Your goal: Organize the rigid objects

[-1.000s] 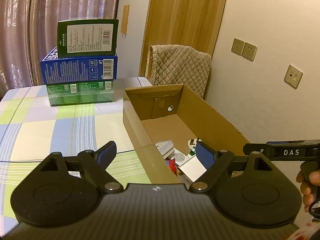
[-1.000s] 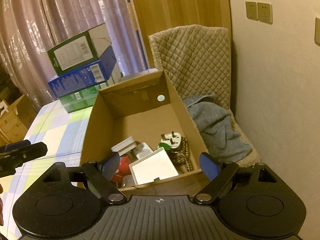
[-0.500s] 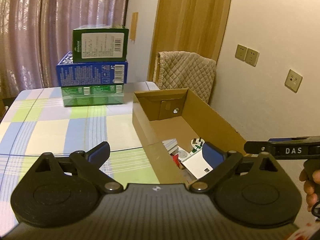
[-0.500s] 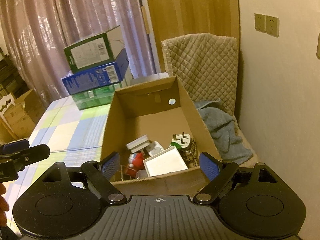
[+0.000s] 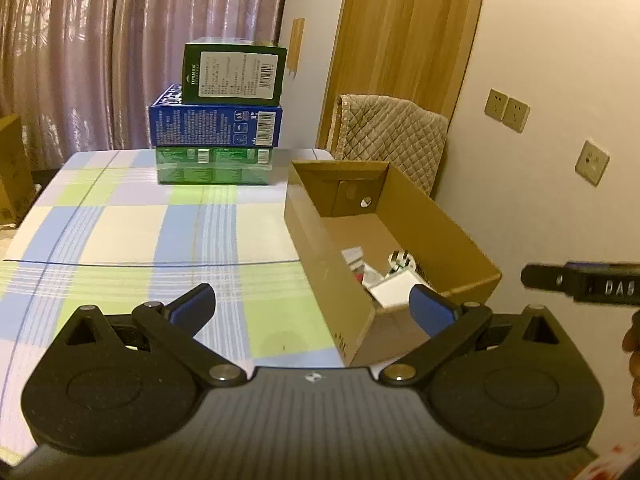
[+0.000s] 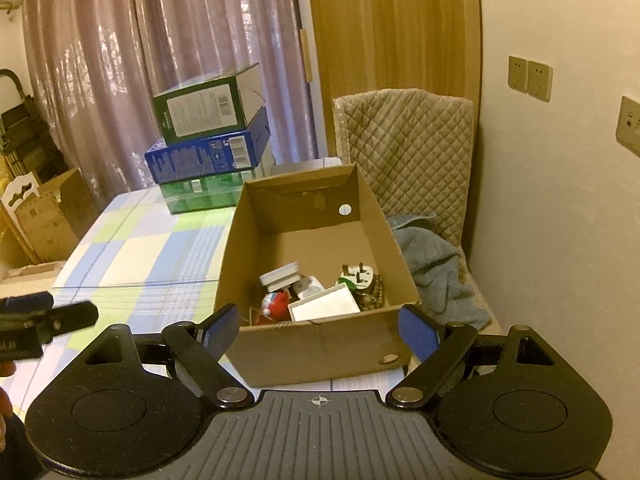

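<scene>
An open cardboard box [image 5: 440, 232] [image 6: 304, 348] stands at the right edge of the checked tablecloth [image 5: 120, 232]. Inside its near end lie a flat white box [image 6: 324, 306] [image 5: 394, 286], a white plug [image 6: 360, 276], a red toy [image 6: 276, 304] and a white round piece [image 6: 280, 276]. My left gripper [image 5: 312, 304] is open and empty, hanging before the box's near left corner. My right gripper [image 6: 320, 324] is open too, its fingers level with the box's near wall but apart from it. Each gripper's finger shows at the edge of the other's view.
Three stacked cartons [image 5: 218, 136] [image 6: 208, 148], green on blue on green, stand at the table's far side. Behind the box is a chair with a quilted cover [image 6: 404, 140] and a grey towel [image 6: 432, 264]. The wall is close on the right. A cardboard carton [image 6: 48, 216] sits on the floor at left.
Both grippers have drawn back from the box and slightly up, so the box looks smaller and farther. The left jaws have spread wider. The right jaws kept their width.
</scene>
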